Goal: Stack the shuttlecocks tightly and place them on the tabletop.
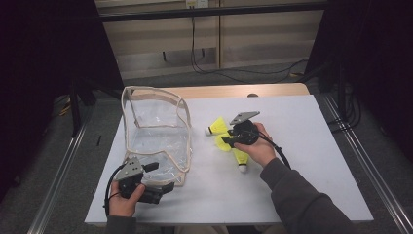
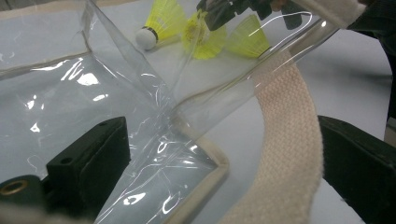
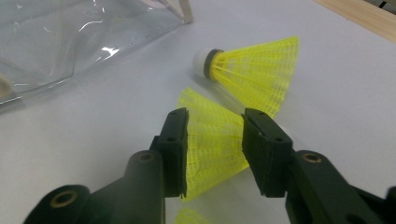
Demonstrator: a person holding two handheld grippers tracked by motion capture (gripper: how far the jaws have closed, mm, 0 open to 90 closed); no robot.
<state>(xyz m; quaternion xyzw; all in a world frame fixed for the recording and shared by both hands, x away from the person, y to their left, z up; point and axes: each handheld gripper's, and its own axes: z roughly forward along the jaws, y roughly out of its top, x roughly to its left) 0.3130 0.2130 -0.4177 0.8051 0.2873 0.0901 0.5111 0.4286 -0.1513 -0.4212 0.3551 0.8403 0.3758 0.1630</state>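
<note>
**Shuttlecock between the jaws, clear bag waiting alongside**

High view: the middle shuttlecock (image 1: 223,142) lies on the white table (image 1: 311,161) under the right gripper (image 1: 227,140), between two others and just right of the clear bag (image 1: 156,134). The left gripper (image 1: 163,178) sits at the bag's near edge.

Left gripper view: jaws spread either side of the bag's corner and woven strap (image 2: 287,154), pinching nothing.

Right gripper view: jaws straddle the yellow skirt (image 3: 212,140), touching or nearly so, not yet squeezing it. Likely risk: a hard squeeze crushes the soft skirt, or it slips free; the unheld bag mouth may sag.
</note>
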